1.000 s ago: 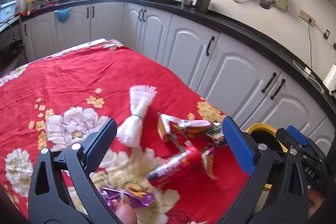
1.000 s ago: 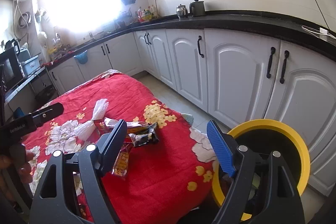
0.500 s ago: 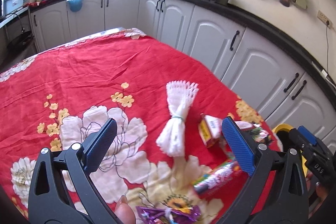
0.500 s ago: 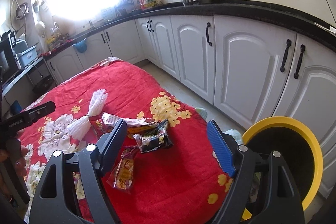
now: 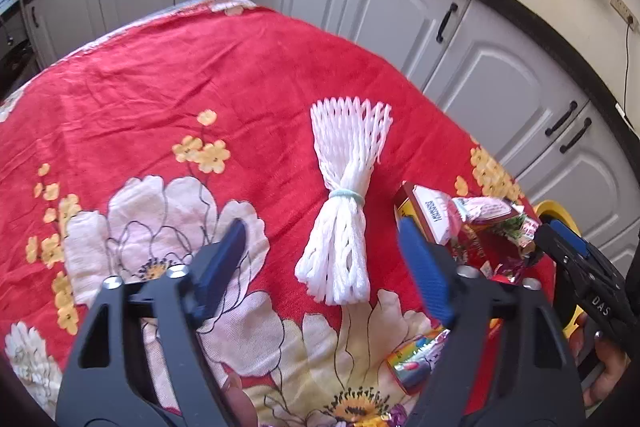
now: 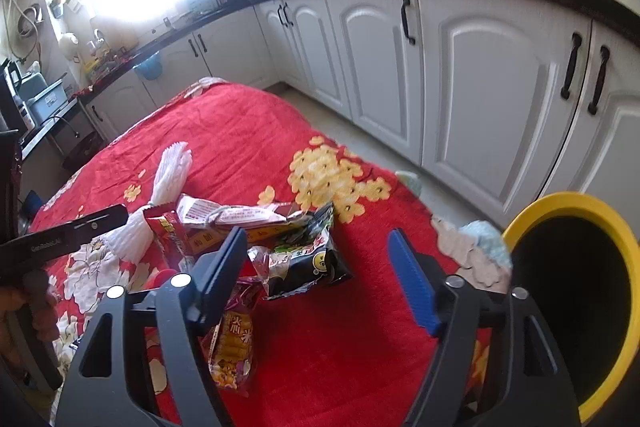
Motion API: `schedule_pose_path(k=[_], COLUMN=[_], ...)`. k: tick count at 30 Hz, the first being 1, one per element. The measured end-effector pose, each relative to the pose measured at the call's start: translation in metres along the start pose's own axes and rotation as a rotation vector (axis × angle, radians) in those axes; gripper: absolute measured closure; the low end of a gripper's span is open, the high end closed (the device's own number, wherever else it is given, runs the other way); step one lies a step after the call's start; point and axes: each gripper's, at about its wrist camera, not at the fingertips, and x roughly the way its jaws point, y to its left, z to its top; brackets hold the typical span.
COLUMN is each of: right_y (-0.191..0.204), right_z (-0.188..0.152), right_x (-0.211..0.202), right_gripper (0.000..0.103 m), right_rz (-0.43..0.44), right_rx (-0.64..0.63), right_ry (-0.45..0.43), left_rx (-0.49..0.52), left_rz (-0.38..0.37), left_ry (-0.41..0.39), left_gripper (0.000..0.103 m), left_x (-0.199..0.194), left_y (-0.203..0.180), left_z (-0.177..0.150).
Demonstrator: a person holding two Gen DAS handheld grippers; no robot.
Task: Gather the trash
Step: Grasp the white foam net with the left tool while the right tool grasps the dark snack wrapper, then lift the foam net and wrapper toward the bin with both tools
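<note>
A white foam fruit net (image 5: 343, 215) tied with a band lies on the red flowered tablecloth (image 5: 200, 79). My left gripper (image 5: 324, 269) is open and empty, its jaws on either side of the net's near end, just above it. My right gripper (image 6: 318, 277) is open and empty over a black snack wrapper (image 6: 310, 261). Around it lie a red and white pack (image 6: 224, 217) and an orange snack bag (image 6: 232, 343). The net also shows in the right wrist view (image 6: 170, 173). A yellow-rimmed black bin (image 6: 576, 303) stands at the table's right end.
More wrappers (image 5: 472, 223) and a candy tube (image 5: 416, 359) lie right of the net. White cabinets (image 6: 460, 75) under a black counter run along the right. The right gripper's body (image 5: 588, 287) sits at the left view's right edge.
My left gripper has swung left from the wrappers and moved in over the foam net. My right gripper has moved down and left, closer to the black wrapper; the bin has shifted right in view.
</note>
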Motion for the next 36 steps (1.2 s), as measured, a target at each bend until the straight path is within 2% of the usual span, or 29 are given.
schedule_pose_path(k=[2,4,5,9,11,18,20,27,36], right_y=[-0.004,-0.006,-0.007,-0.009,-0.011,-0.019,-0.021,-0.024,-0.027], right_z=[-0.002,-0.005,-0.007,-0.017,-0.021,-0.032,-0.035,-0.041,-0.049], right_x=[0.008,0.015,0.017,0.017,0.013,-0.003,-0.007,-0.022,-0.042], right_gripper=[0.043,0.061,0.066,0.075,0.077,0.082,0.086,0.09,0.09], right_rz=[0.014,0.043,0.051,0.067,0.066,0.056,0.054,0.041,0.041], right_rx=[0.021,0.036,0.037,0.044,0.04,0.043,0.038,0.014,-0.005], right_ry=[0.027,0.061,0.074,0.098,0.096,0.085,0.078,0.056,0.023], left_rx=[-0.001,0.002,0.004,0.006,0.012,0.002,0.0,-0.027,-0.051], left_rz=[-0.007,-0.016,-0.017,-0.024,-0.019,-0.011,-0.013,-0.007,-0.01], left_ry=[0.027,0.046,0.054,0.081,0.092,0.097,0.096,0.063,-0.057], left_gripper=[0.041,0.044,0.045,0.051,0.055,0.085,0.088,0.091,0.091], left_x=[0.008,0.015,0.018,0.027,0.031,0.034,0.032,0.018,-0.032], left_y=[0.0,0.0,0.0,-0.003,-0.004,0.0,0.001,0.002,-0.001], left_z=[0.0,0.0,-0.001,-0.002,-0.002,-0.004,-0.006,-0.015,-0.029])
